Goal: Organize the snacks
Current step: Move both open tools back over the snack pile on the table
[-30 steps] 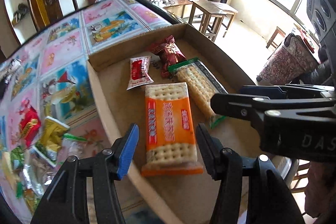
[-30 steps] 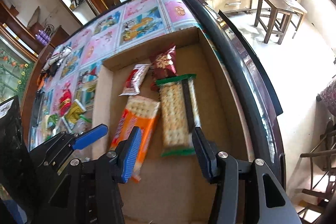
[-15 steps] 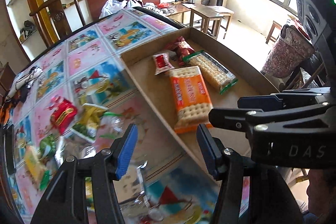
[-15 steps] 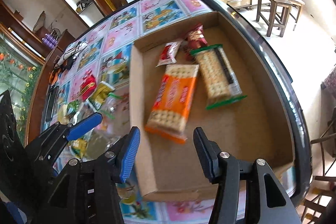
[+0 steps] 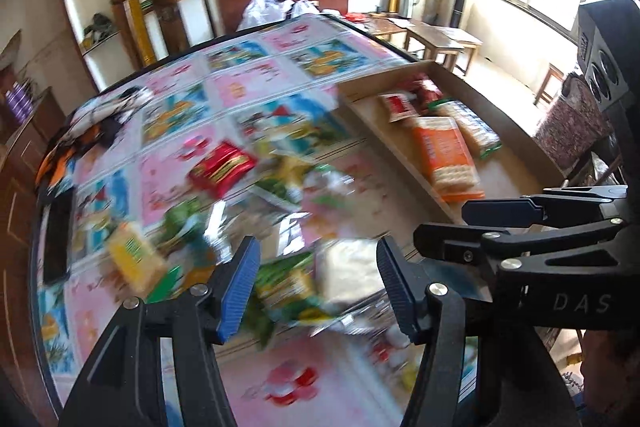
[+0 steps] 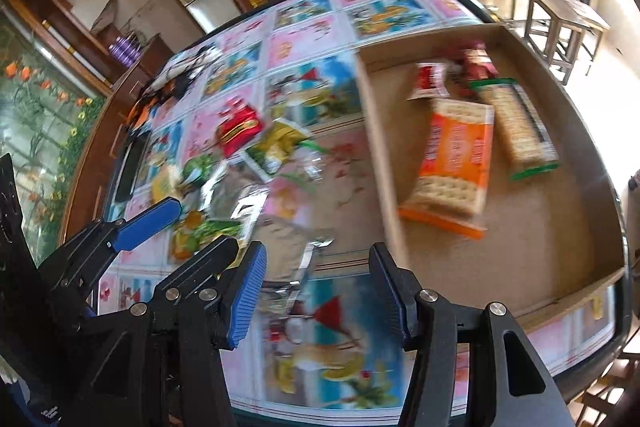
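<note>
Left wrist view: left gripper (image 5: 316,283) empty, jaws parted and opening, hovering over blurred loose snacks (image 5: 296,283) on the patterned tablecloth (image 5: 248,83). Beyond and right of the fingertips, cardboard box (image 5: 400,163) with the orange cracker pack (image 5: 444,159) inside. Probably the reach for another snack.

Right wrist view: right gripper (image 6: 316,287) also empty, fingers apart, nothing pressed between the pads. Clear crinkly wrapper (image 6: 288,247) between and just ahead of the fingertips; green cracker pack (image 6: 516,123) in the box, far right. Next, likely: descend, centre one packet, close, carry boxward.
</note>
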Tool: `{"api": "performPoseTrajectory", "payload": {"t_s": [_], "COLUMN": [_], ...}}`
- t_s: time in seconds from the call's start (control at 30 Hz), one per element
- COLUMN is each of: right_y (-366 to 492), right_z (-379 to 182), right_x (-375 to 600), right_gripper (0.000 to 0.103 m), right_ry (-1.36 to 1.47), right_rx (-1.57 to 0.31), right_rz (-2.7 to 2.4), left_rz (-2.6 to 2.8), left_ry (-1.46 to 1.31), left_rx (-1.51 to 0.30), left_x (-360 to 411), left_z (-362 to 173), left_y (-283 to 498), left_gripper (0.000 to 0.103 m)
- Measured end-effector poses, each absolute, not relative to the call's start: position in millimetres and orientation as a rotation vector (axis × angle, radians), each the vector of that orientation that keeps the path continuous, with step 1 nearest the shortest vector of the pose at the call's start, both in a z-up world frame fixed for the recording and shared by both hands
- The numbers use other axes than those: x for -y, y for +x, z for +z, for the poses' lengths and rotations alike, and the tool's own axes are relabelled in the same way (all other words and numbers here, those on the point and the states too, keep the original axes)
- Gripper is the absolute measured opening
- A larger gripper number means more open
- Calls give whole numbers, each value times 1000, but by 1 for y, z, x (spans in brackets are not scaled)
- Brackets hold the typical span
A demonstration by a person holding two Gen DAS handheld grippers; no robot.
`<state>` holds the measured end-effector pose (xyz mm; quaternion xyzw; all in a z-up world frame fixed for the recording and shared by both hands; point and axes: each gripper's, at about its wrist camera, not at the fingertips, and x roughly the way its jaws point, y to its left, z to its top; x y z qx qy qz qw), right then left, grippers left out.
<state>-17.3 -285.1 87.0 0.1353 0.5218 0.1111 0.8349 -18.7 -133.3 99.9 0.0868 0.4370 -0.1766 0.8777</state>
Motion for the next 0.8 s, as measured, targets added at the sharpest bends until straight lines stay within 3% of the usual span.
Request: {"api": "performPoseTrajectory", "payload": {"t_s": [0.4,0.63,0.8], "right_y": [-12,-18,-24], "right_z": [69,64,66], "right_x": [224,224,243], "right_gripper": [57,57,57], "right_ry": [217,186,176], "right_rx": [-1174,-1193,-1186], "right_rz": [315,317,287], "left_rz": [-187,-69,-26], "left_ry": [-31,-316,-364], "left_rx": [-1012,-1118,-1163], "left_x": [19,-50,-55], "left_z": [76,53,41], "left_y": [-20,24,61], "left_gripper": [61,64,69]}}
